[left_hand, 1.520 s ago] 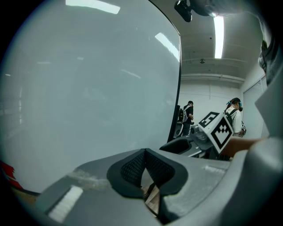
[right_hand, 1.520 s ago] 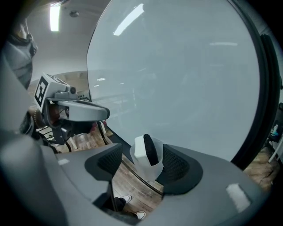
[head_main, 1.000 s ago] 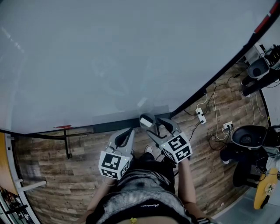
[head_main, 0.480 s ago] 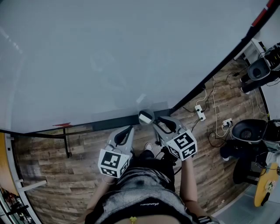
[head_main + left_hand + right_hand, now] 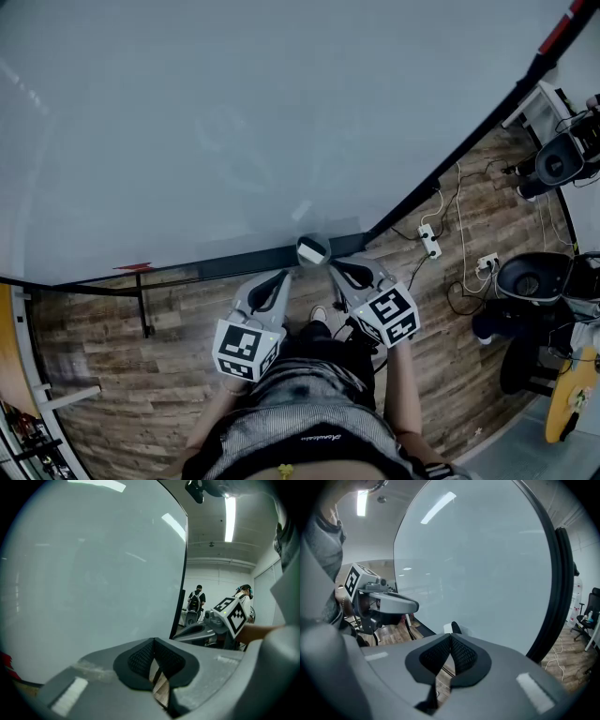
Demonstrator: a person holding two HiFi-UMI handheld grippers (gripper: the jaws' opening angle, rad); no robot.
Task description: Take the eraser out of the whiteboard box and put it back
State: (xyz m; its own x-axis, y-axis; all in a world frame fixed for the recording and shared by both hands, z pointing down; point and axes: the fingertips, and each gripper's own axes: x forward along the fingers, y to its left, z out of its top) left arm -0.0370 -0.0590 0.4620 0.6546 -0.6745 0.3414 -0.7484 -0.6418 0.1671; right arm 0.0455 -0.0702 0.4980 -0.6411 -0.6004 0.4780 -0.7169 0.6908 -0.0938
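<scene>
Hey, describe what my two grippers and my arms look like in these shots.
The left gripper and right gripper are both grey plastic with tapering jaws, lined with black mesh-textured pads. Each carries a white cube printed with black square markers. No cables show on them. The forearms are uncovered; the top is grey knit.

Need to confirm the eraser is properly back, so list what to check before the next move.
1. Eraser rests on the whiteboard box: ok.
2. Eraser seated fully inside it: cannot tell.
3. Right hand-held gripper not gripping the eraser: ok; its jaws have just been closing and are shut with nothing between them.
4. Left hand-held gripper empty: ok, shut.
5. Both hand-held grippers apart from each other: ok.
</scene>
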